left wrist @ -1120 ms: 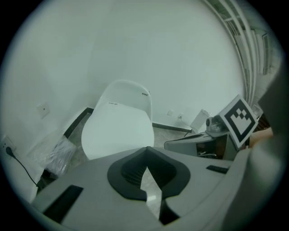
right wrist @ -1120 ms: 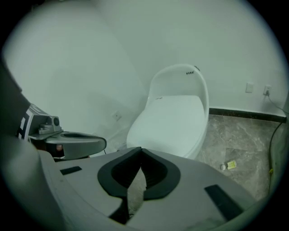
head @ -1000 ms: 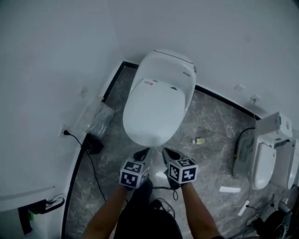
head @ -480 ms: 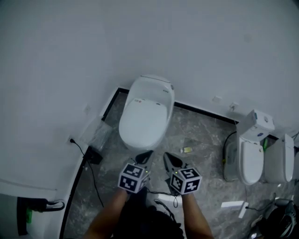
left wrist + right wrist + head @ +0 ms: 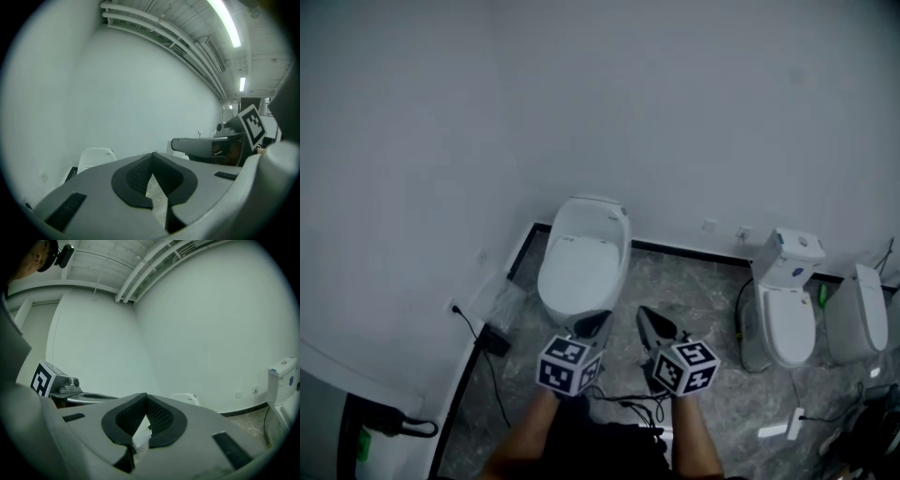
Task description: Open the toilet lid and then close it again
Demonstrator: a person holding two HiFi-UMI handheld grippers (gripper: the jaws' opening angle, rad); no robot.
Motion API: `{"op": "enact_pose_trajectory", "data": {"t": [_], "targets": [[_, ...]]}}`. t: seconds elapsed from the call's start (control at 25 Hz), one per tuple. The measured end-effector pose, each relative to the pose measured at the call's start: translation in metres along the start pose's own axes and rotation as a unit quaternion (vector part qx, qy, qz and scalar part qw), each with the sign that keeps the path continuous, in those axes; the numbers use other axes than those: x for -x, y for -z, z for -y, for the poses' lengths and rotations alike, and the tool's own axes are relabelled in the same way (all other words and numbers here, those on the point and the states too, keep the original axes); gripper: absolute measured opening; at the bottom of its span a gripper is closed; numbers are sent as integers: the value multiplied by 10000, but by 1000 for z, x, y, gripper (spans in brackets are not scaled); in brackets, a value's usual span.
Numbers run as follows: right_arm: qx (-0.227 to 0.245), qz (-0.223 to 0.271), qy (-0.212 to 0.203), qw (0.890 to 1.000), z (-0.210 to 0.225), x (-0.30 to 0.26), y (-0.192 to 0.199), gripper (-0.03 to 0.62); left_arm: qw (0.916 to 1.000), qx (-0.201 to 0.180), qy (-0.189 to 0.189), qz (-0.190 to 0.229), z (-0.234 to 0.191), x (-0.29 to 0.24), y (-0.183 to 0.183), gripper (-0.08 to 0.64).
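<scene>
**Grippers drawn back, lid down**

Over the last second both grippers have been lifted up and away from the toilet. In the head view the bowl has shrunk from a close, wide shape to a smaller one further off, and more of the wall and the grey stone floor has been taken in. The lid is seen lying flat on the bowl now, just as it was a second ago.

The left gripper and the right gripper are held side by side, clear of the lid and pointed at it, with the toilet at 12 o'clock of them. In the left gripper view the fingers are clenched tip to tip with nothing between them. In the right gripper view the fingers are likewise clenched on nothing.

With the lid down and both grippers withdrawn, the open-and-close cycle is judged to be over, not about to begin, though this cannot be proved from the lid alone.

A second toilet stands at 3 o'clock of the first, well apart. A further fixture of similar shape stands beyond it. At 8 o'clock of the toilet a crumpled plastic bag, a wall socket and a black cable with a dark box on it lie by the wall. Nothing is seen between the grippers and the lid, so no obstruction is expected.
</scene>
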State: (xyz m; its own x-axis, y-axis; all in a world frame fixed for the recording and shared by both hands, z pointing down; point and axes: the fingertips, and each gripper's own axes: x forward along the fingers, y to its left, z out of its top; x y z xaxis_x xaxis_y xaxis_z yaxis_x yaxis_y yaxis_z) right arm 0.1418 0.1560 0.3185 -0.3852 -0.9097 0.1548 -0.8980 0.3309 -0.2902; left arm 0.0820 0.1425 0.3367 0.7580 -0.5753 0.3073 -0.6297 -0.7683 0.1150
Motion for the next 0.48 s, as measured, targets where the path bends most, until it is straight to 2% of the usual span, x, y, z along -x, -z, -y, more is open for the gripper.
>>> {"op": "enact_pose_trajectory", "data": {"t": [0.2,0.48], "targets": [[206,300,12,9993,-8,30,-32,9,9996,-216,-113,146,14,9,-26,8],[398,336,-4,9986,-21,39,-48,9,9983,-462,-67,347,25,20,-50,8]]}}
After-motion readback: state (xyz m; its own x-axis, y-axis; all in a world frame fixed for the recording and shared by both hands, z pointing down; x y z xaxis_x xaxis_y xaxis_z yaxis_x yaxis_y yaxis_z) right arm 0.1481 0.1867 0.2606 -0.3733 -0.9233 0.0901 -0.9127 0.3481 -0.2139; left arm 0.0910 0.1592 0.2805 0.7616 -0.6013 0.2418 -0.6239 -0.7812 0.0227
